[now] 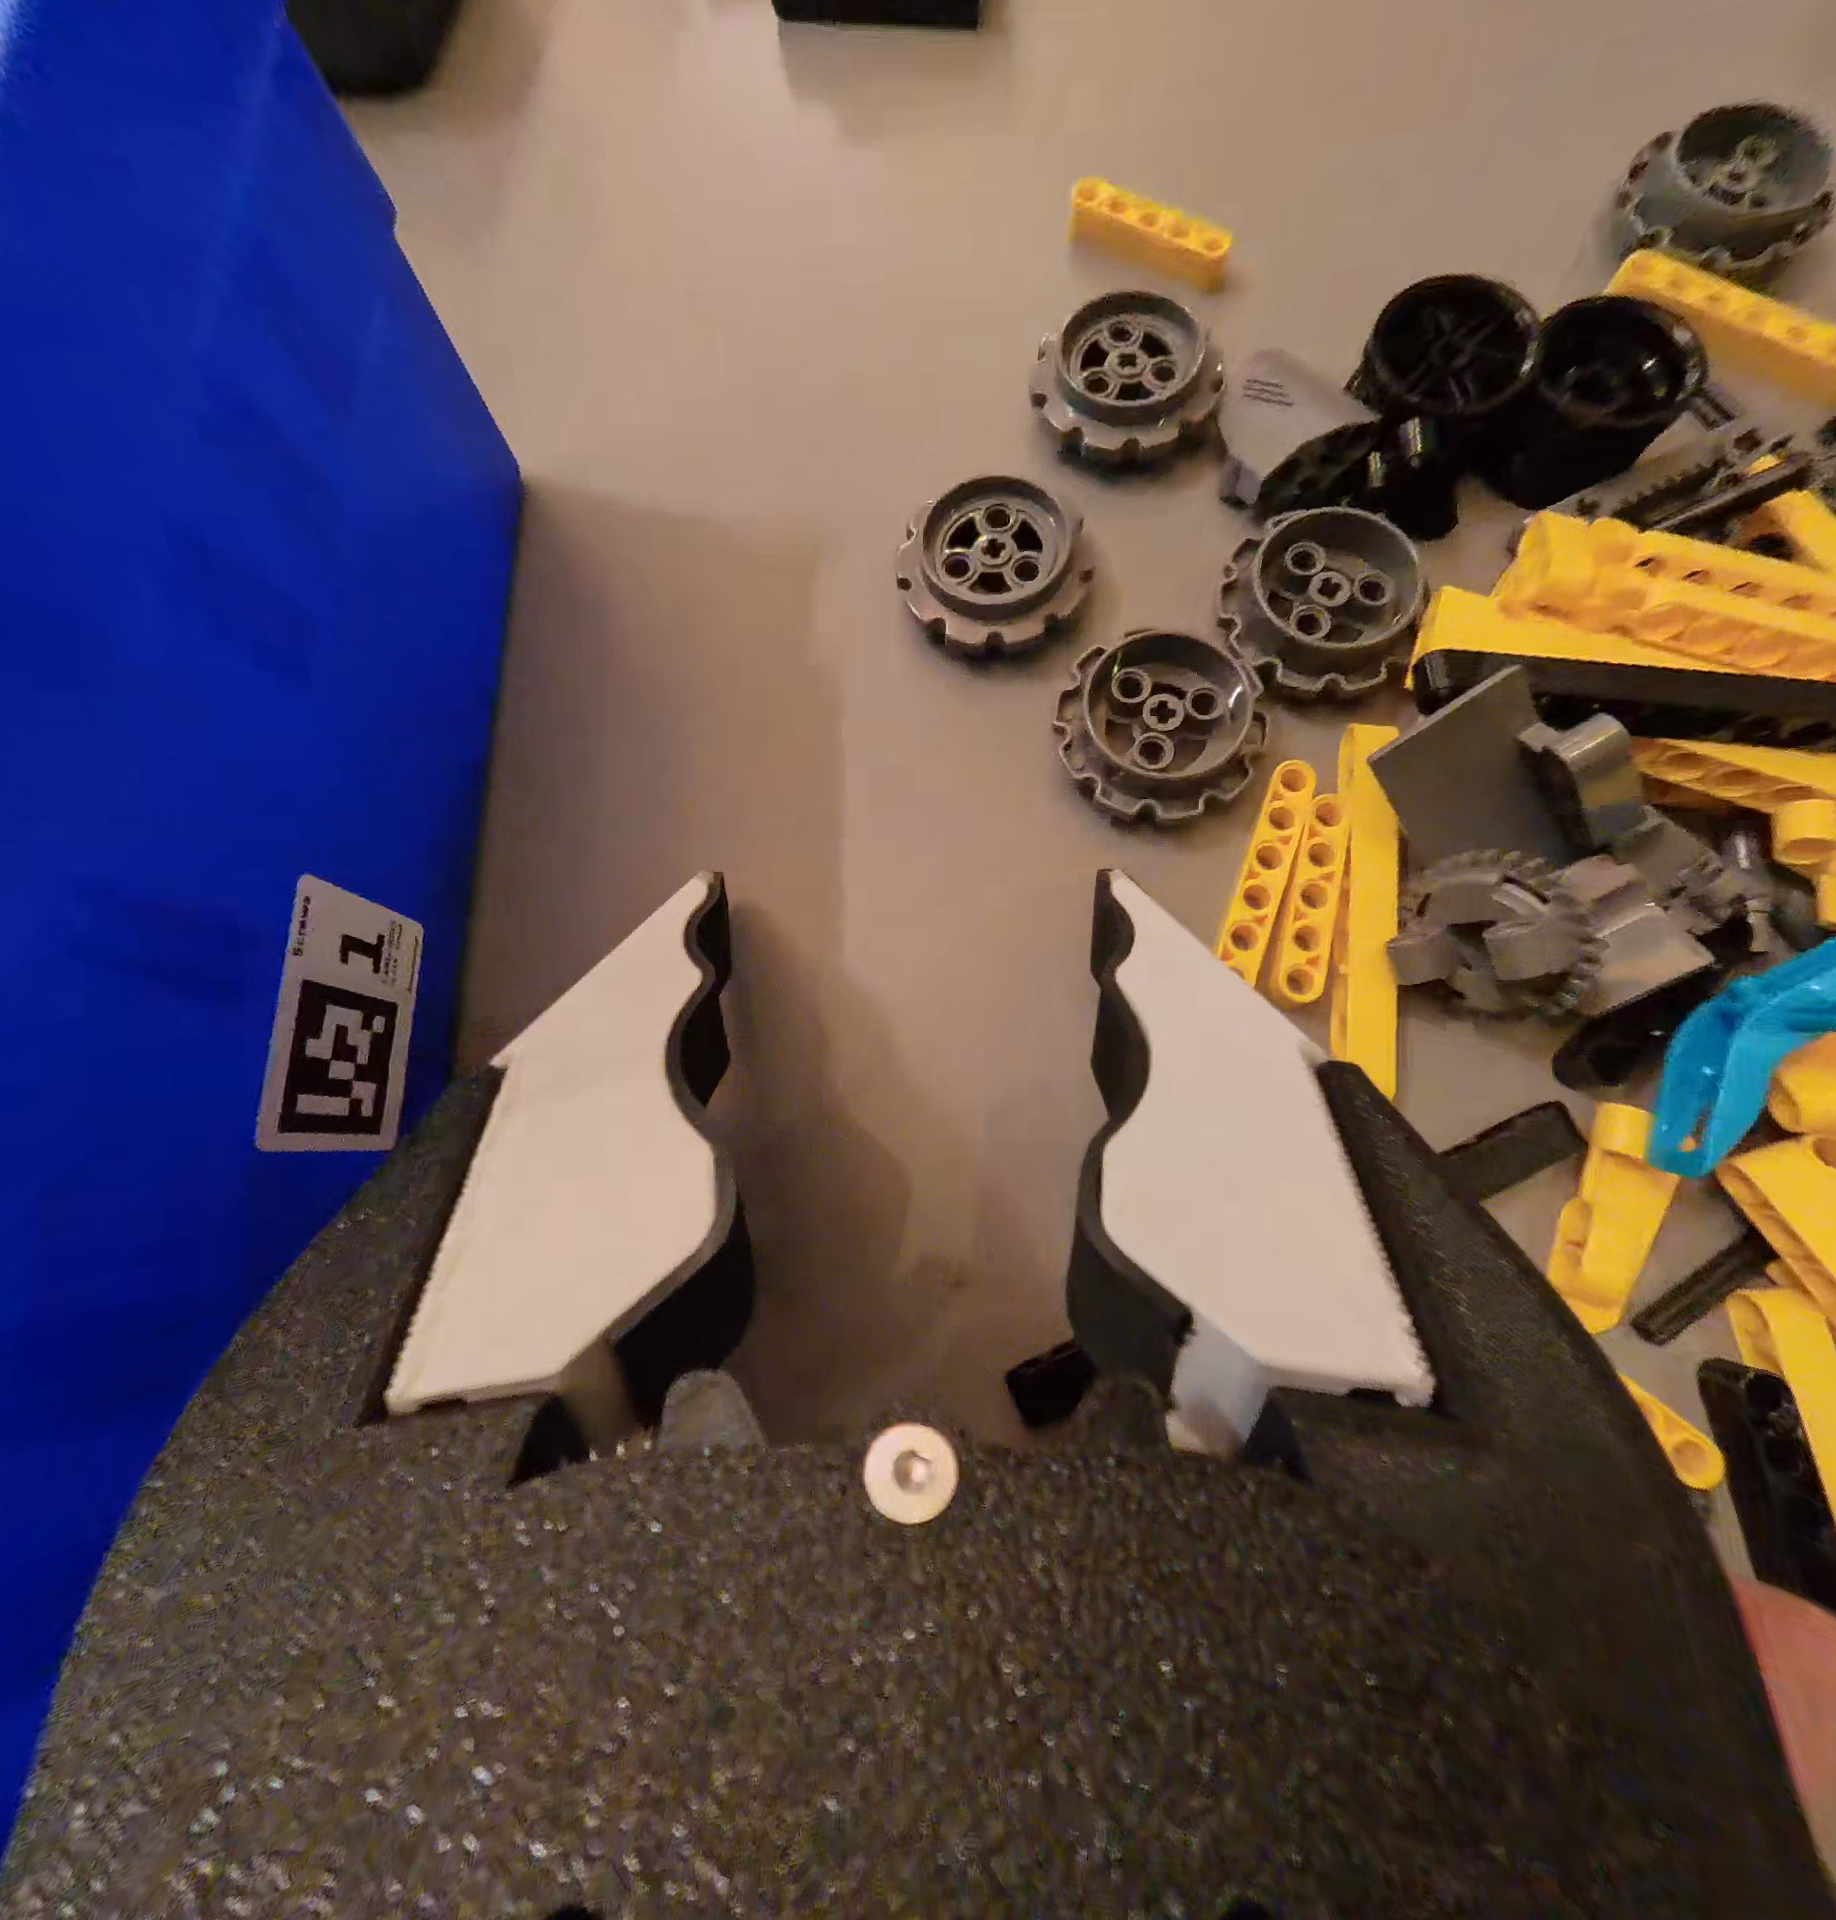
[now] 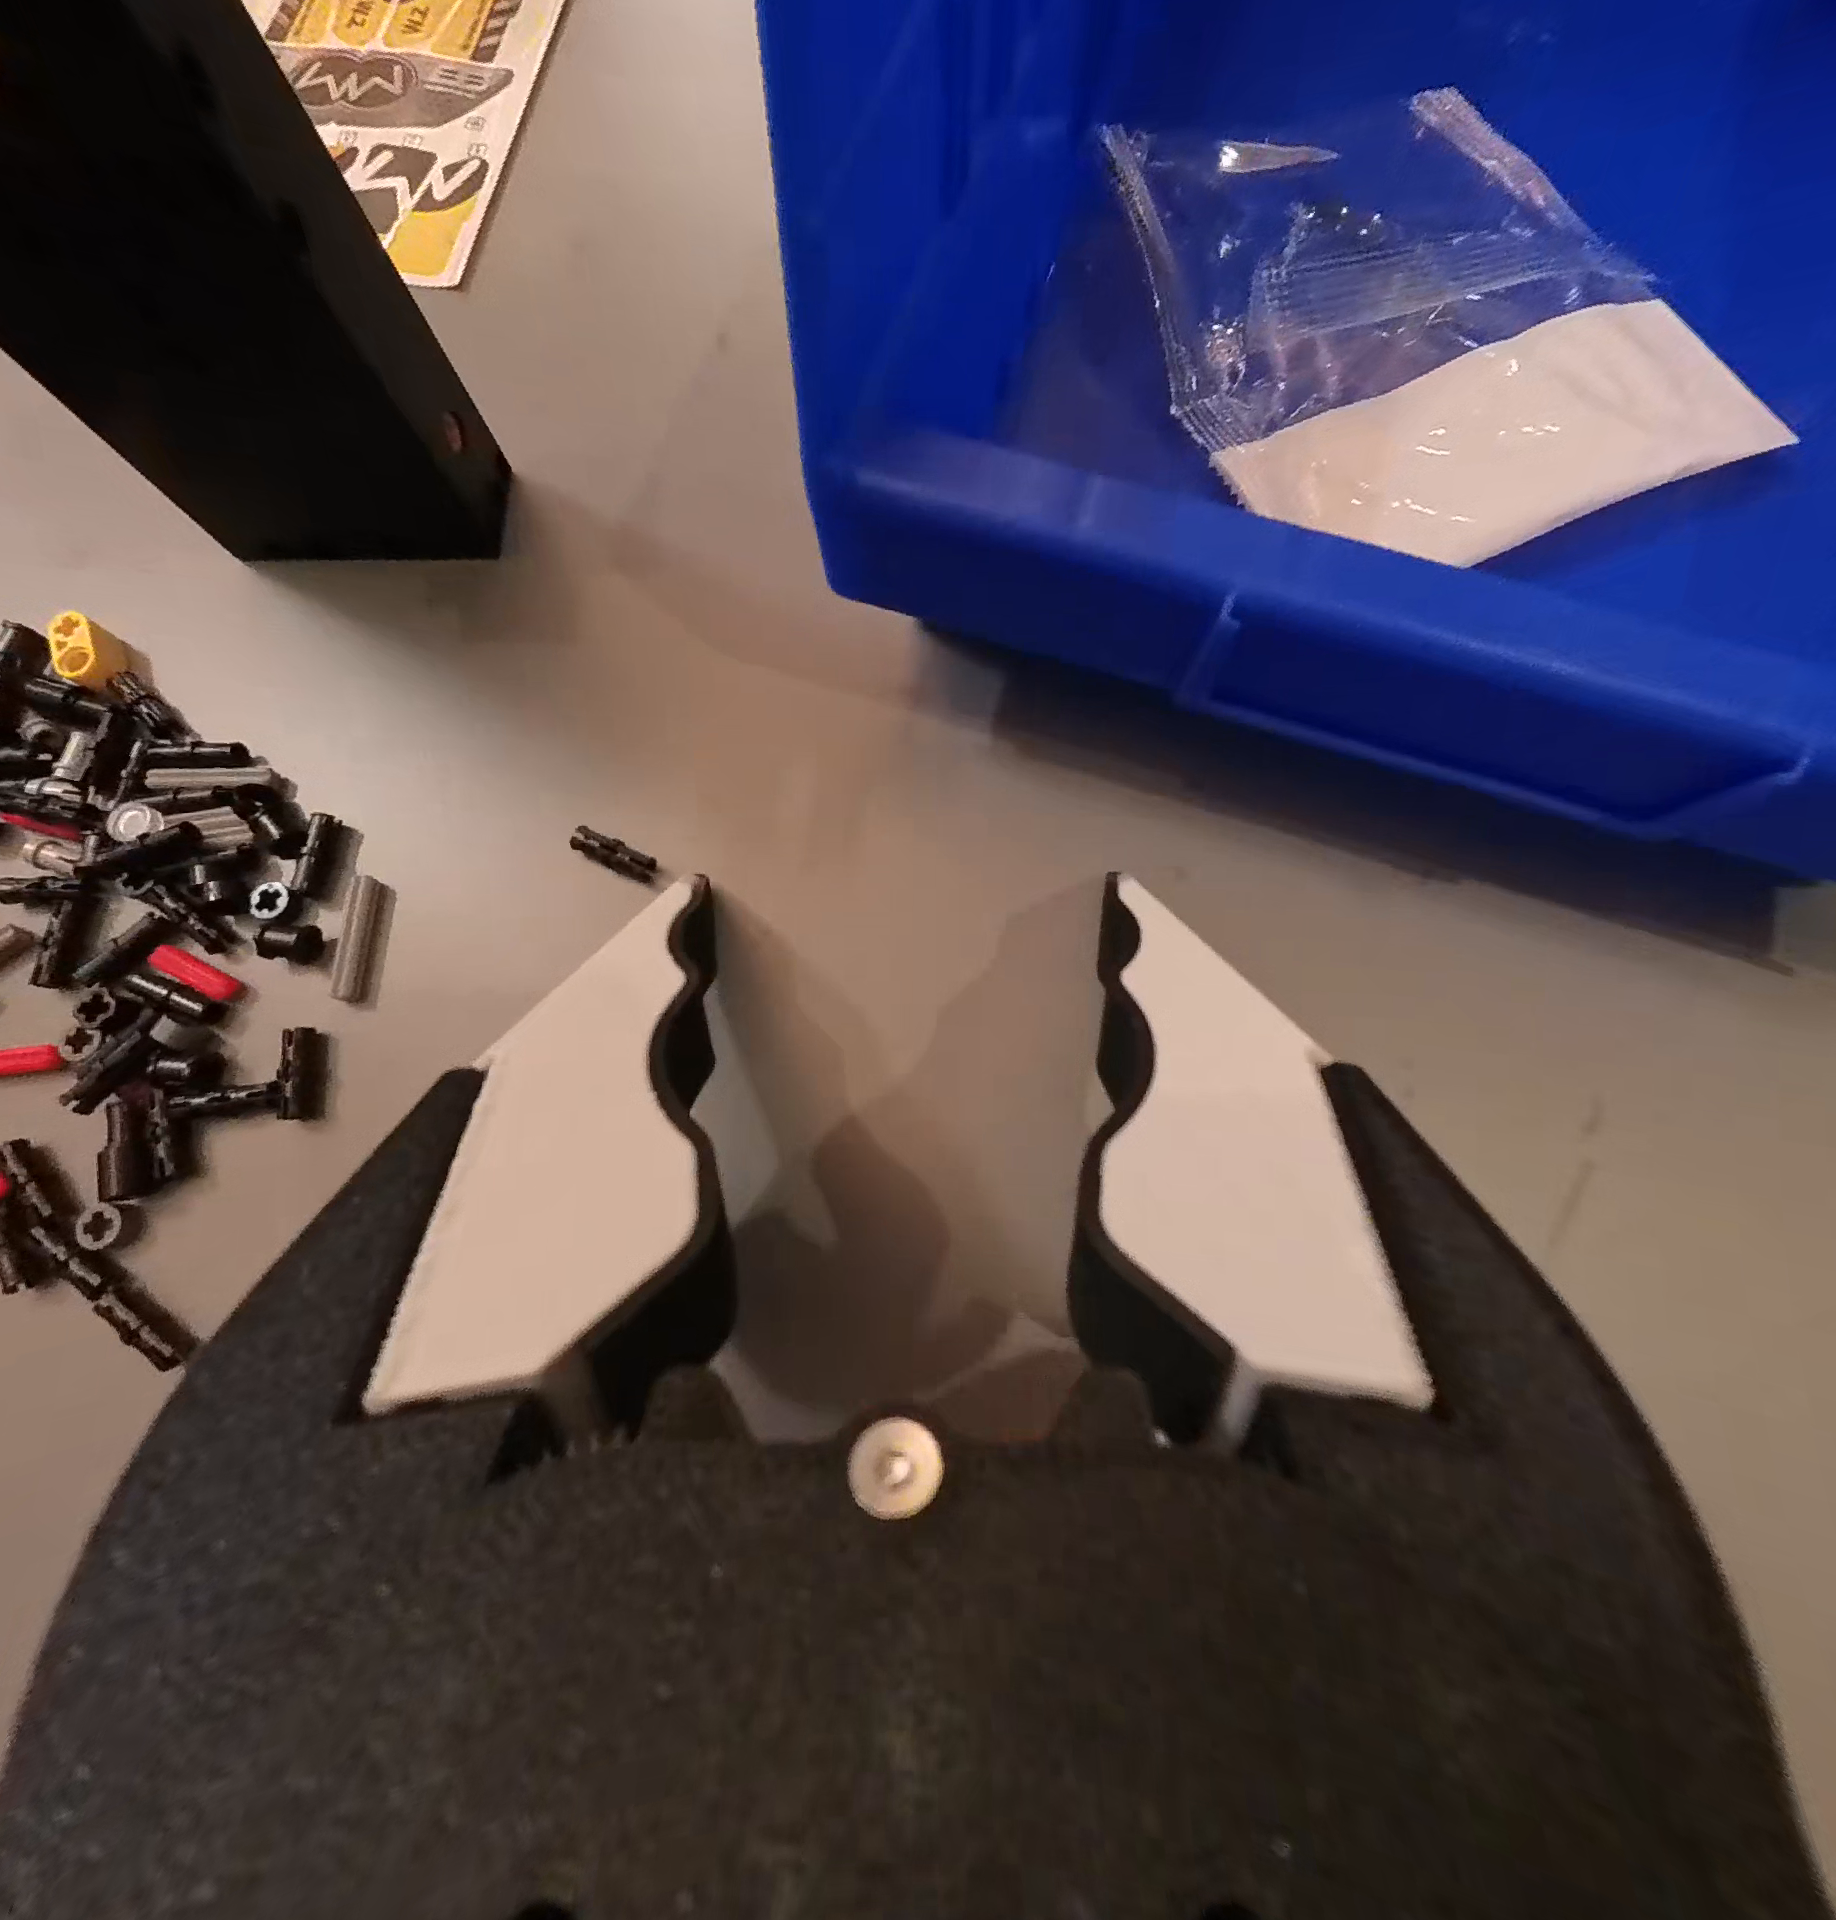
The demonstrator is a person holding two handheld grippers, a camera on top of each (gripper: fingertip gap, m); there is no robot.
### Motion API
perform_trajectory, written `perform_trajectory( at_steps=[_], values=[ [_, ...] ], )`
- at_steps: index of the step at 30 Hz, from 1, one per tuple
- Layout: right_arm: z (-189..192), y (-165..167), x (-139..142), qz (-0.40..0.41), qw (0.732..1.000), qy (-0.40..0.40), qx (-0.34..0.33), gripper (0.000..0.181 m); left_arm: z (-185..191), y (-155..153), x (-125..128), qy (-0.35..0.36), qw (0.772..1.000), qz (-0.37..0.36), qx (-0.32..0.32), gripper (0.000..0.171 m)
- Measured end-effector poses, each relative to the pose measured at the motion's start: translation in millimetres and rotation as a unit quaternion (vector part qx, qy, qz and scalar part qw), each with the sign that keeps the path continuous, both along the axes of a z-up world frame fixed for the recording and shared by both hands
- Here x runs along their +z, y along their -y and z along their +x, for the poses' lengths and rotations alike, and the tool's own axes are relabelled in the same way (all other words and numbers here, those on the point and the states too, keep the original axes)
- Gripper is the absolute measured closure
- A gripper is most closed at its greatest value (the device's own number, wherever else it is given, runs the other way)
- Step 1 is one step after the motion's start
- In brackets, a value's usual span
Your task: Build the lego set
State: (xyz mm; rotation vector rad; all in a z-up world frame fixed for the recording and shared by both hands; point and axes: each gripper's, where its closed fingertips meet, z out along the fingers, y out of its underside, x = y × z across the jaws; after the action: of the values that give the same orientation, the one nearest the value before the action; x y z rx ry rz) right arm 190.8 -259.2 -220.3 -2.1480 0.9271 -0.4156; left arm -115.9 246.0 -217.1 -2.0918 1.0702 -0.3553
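Note:
My left gripper is open and empty over the grey table, beside the wall of a blue bin on its left. Several grey toothed wheels lie ahead to the right, with a heap of yellow beams and grey gears beyond. My right gripper is open and empty above the table, just short of a blue bin that holds an empty clear plastic bag. A pile of small black, grey and red pins lies to its left, with one loose black pin near the left fingertip.
A black block stands at the far left, with a sticker sheet behind it. A white tag is stuck on the bin wall. Black tyres, a short yellow beam and a turquoise piece lie at the right. Across from one pair of fingers to the other is roughly 60 centimetres. About 9 centimetres separates my left fingertips from the turquoise piece.

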Motion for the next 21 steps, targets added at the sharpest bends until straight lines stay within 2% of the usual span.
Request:
perform_trajectory(
  at_steps=[4,6,10,12,14,17,19,21],
  values=[
    [0,0,0,0.0,1.0,0.0,0.0,0.106,1,1,-3,0.022,0.999,-0.045,-0.006,0.102],
    [0,0,0,0.0,1.0,0.0,0.0,0.106,0,2,-4,0.011,0.999,-0.033,-0.025,0.102],
    [0,0,0,0.0,1.0,0.0,0.0,0.106,-1,1,-4,0.01,0.999,-0.032,-0.018,0.101],
    [0,0,0,0.0,1.0,0.0,0.0,0.106,-4,-2,-1,-0.001,1.0,-0.006,-0.002,0.093],
    [0,0,0,0.0,1.0,0.0,0.0,0.106,-10,-8,2,-0.018,0.999,0.032,0.022,0.078],
    [0,0,0,0.0,1.0,0.0,0.0,0.106,-11,-8,3,-0.023,0.998,0.046,0.023,0.076],
    [0,0,0,0.0,1.0,0.0,0.0,0.106,-8,-4,2,-0.015,0.999,0.027,0.009,0.082],
    [0,0,0,0.0,1.0,0.0,0.0,0.106,-9,-6,-3,0.002,1.0,-0.018,0.017,0.081]
  ],
)
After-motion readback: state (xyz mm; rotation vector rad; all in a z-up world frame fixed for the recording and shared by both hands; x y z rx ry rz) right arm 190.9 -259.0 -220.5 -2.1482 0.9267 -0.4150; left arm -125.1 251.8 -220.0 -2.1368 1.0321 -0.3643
